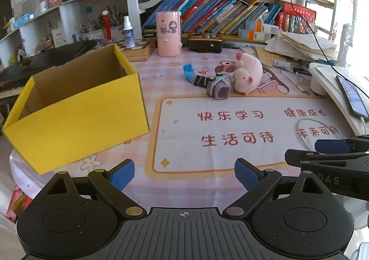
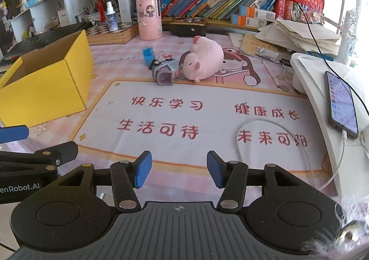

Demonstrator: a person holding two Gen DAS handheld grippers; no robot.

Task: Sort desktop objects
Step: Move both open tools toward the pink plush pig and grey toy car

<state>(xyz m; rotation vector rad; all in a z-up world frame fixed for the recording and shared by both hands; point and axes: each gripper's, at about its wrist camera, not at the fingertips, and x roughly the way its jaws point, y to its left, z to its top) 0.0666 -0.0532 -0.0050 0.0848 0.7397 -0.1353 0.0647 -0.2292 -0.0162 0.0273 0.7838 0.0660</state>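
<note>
Both the left gripper and right gripper gape wide, empty, facing a pink plush pig lying beside a grey toy camera.

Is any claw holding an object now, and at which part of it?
Nothing is held. The left claw and the right claw are both open and empty above the desk mat.

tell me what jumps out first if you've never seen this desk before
The big yellow cardboard box stands open at the left of the desk, its visible inside bare. Mid-desk a pink plush pig lies against a small grey toy camera, with a blue packet just beyond. Both grippers, left and right, hover open over the pink mat.
</note>
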